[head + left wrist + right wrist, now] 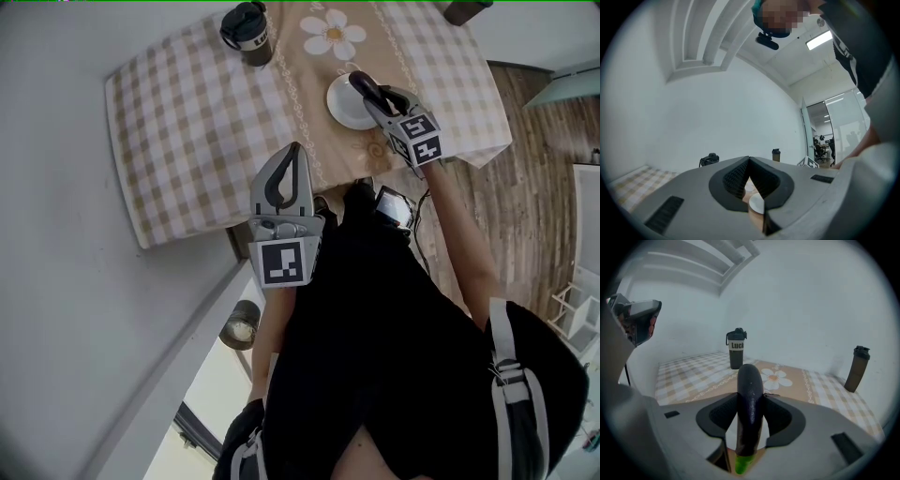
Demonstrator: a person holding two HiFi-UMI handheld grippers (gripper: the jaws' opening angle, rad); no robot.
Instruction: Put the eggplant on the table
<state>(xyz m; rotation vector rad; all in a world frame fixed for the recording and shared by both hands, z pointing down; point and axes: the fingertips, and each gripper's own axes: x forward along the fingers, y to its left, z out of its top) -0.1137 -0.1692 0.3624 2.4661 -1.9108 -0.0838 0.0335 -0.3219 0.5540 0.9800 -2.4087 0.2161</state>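
A dark purple eggplant [750, 385] with a green stem end lies lengthwise between the pads of my right gripper [750, 401], which is shut on it. In the head view that gripper [373, 97] holds the eggplant [362, 84] just over a white plate [339, 111] on the table with the checked cloth [187, 131]. My left gripper [294, 153] hovers at the table's near edge, left of the plate, its jaws shut with the tips touching and nothing held. In the left gripper view its jaws [749, 164] meet in front of the plate [757, 205].
A dark tumbler [247, 34] [736, 350] stands at the table's far left, a dark bottle [465, 9] [858, 367] at the far right. A white daisy print [333, 35] lies between them. Wooden floor [539, 178] runs on the right, a white wall on the left.
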